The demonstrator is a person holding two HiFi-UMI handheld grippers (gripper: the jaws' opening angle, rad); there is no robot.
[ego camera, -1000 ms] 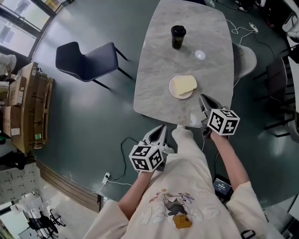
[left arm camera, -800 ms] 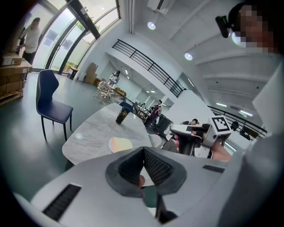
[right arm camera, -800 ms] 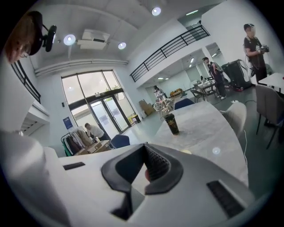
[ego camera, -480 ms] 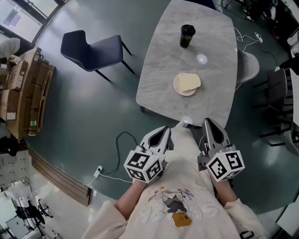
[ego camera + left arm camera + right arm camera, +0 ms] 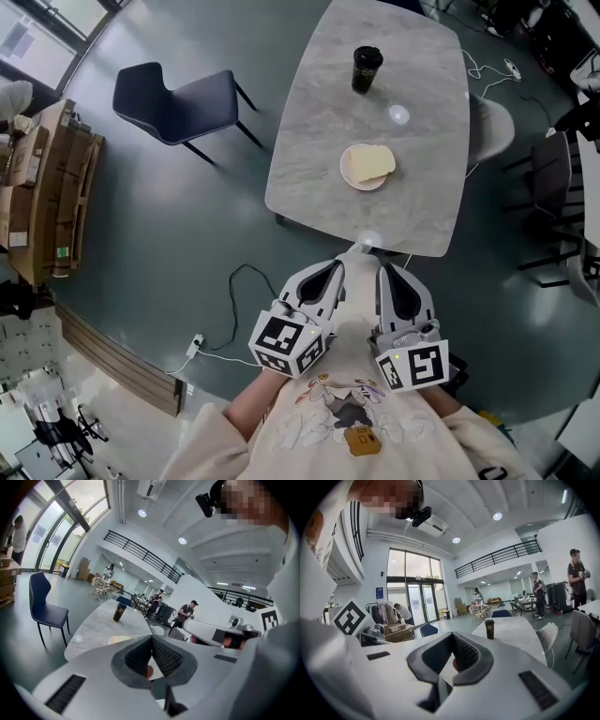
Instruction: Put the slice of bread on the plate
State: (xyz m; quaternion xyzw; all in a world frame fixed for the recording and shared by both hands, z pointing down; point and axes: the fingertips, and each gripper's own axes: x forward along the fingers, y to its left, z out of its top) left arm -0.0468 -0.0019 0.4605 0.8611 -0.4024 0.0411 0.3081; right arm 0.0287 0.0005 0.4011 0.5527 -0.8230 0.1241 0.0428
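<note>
The slice of bread [image 5: 371,163] lies on the plate [image 5: 351,178] near the middle of the table [image 5: 309,131], so I judge the placing done and the task at its tail end. My left gripper [image 5: 331,269] and right gripper [image 5: 385,272] hang side by side close to my chest, off the table's near edge and well apart from the plate. Each has its jaws pressed together with nothing between them. The next move calls only for keeping the tongs clear (a nudge could slide the bread off). In the gripper views my own jaws cover most of the plate, though the dark cup [image 5: 366,68] stands plain beyond. From above, the slice looks too small for me to tell whether it overhangs the rim.
</note>
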